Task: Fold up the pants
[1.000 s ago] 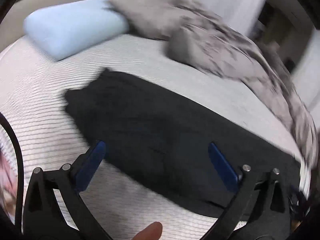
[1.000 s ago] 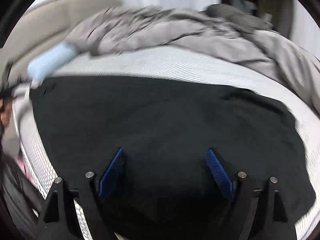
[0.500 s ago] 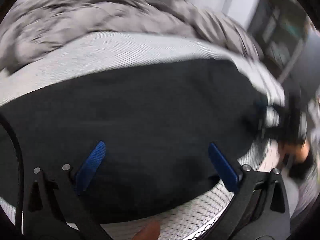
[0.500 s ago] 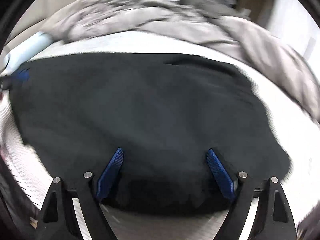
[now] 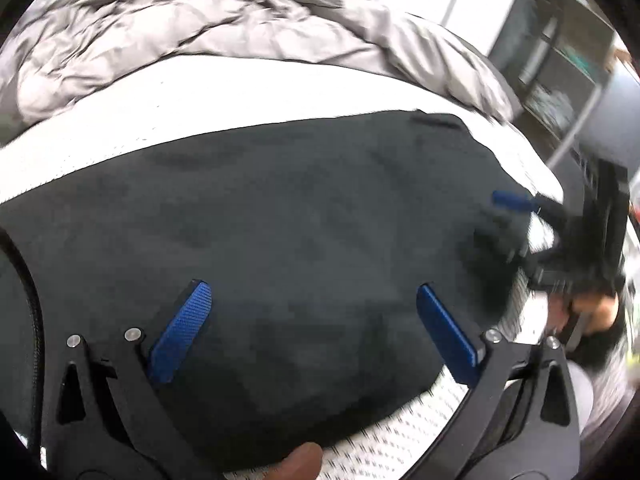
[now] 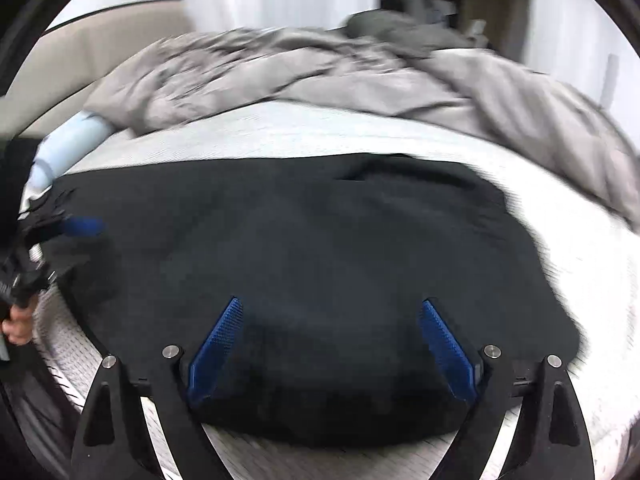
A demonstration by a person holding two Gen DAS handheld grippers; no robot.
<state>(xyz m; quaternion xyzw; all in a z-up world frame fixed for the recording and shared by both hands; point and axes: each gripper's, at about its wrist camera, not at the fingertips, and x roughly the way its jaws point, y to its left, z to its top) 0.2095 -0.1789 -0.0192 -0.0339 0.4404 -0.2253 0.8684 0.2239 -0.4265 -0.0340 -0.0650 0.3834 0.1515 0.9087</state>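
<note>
left gripper (image 5: 314,322) newly nearer pants' (image 5: 280,240) edge, seemingly

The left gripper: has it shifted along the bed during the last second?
Yes. The left gripper has swung away from the pillow end: a second ago its camera showed the light blue pillow; now it shows the right gripper at the black pants.

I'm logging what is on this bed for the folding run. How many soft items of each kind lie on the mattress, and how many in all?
Black pants: 1
Grey duvet: 1
Light blue pillow: 1
Total: 3, all lying on the white mattress.
</note>
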